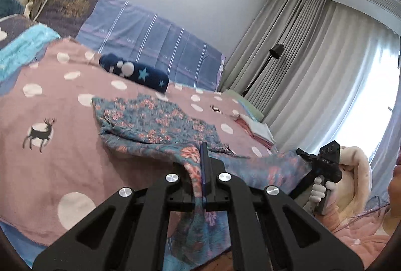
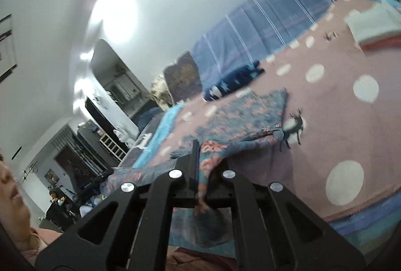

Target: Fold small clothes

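Observation:
A blue garment with pink floral print (image 1: 155, 120) lies partly on the pink dotted bedspread (image 1: 50, 105), its near edge lifted off the bed. My left gripper (image 1: 203, 160) is shut on that near edge. My right gripper (image 2: 196, 155) is shut on another part of the same edge of the garment (image 2: 240, 115); it also shows at the right of the left wrist view (image 1: 323, 165), held in a white-gloved hand. The cloth hangs stretched between the two grippers and drapes below them.
A dark blue star-print roll (image 1: 140, 73) lies further back on the bed. Folded clothes (image 1: 255, 128) are stacked at the bed's far right corner. A blue striped headboard cover (image 1: 155, 40), pillows (image 1: 67, 2), a floor lamp (image 1: 270, 60) and curtains stand behind.

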Tool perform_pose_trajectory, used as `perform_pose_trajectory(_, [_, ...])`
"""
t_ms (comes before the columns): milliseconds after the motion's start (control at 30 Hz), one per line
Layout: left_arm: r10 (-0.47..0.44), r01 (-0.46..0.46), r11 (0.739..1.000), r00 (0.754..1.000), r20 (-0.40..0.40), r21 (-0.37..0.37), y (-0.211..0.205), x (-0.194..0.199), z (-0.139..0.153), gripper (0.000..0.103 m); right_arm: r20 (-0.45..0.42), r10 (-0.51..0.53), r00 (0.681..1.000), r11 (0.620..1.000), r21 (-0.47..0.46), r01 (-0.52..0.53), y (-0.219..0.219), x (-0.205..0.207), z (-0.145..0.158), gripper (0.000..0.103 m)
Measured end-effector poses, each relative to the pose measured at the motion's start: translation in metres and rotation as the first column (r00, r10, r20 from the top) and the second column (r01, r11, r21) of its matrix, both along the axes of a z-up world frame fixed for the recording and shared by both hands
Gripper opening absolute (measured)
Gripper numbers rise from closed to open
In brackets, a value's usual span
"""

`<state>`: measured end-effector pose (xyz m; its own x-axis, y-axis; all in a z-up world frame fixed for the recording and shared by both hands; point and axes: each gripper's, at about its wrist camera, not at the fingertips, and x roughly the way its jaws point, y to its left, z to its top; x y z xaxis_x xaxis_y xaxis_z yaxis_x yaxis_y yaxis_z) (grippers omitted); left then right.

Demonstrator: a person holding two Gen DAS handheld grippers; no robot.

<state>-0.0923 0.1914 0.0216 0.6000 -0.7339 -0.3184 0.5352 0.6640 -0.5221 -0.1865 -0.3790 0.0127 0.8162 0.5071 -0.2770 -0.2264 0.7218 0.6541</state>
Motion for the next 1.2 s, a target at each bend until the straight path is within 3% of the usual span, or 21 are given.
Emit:
perform_pose_trajectory(200, [-0.005,0.007,0.999,0.999,-0.041,0.038,-0.024,0.063,-0.002,0.003,-0.094,-0.026,0.995,0.998,0.057,0.032,-0.003,0.071,-0.031,0.004])
perform_pose_trajectory(400, [0.071,-0.068,0.997,0.992,-0.107,0.03,-0.027,0.149,0.012,0.003,-0.112,-0.072,0.991,0.996,0.038,0.077,-0.02,0.146,-0.016,0.004])
perform_pose_trajectory(500, [0.113,-0.104,0.992,0.984,-0.139,0.074,-0.035,0.205,0.008,0.003,-0.148,-0.1,0.984,0.994,0.022,0.104,-0.021,0.195,-0.009,0.005])
perform_pose_trajectory(633, [0.165,-0.132,0.978,0.963,-0.213,0.159,-0.051,0.282,-0.033,0.003,-0.189,-0.142,0.972,0.987,-0.096,0.126,-0.015,0.267,-0.023,0.006])
perform_pose_trajectory(733, [0.218,-0.132,0.95,0.93,-0.297,0.282,-0.064,0.323,-0.091,0.003,-0.322,-0.179,0.929,0.976,-0.174,0.128,-0.014,0.322,-0.072,0.007])
perform_pose_trajectory(800, [0.232,-0.112,0.937,0.908,-0.348,0.331,-0.068,0.333,-0.124,0.004,-0.397,-0.178,0.9,0.975,-0.196,0.107,-0.013,0.343,-0.105,0.007])
perform_pose_trajectory(900, [0.209,-0.118,0.956,0.917,-0.34,0.27,-0.058,0.332,-0.132,0.008,-0.422,-0.153,0.894,0.979,-0.187,0.079,-0.018,0.349,-0.133,0.008])
perform_pose_trajectory(1000, [0.206,-0.111,0.952,0.921,-0.33,0.286,-0.052,0.326,-0.126,0.017,-0.404,-0.119,0.907,0.983,-0.175,0.051,-0.023,0.345,-0.128,0.013])
perform_pose_trajectory(1067, [0.2,-0.1,0.947,0.928,-0.315,0.306,-0.05,0.312,-0.117,0.03,-0.393,-0.114,0.912,0.98,-0.197,0.038,-0.024,0.338,-0.121,0.03])
perform_pose_trajectory(1200, [0.186,-0.089,0.947,0.935,-0.302,0.308,-0.049,0.289,-0.107,0.032,-0.386,-0.096,0.917,0.971,-0.24,0.001,-0.021,0.31,-0.105,0.031])
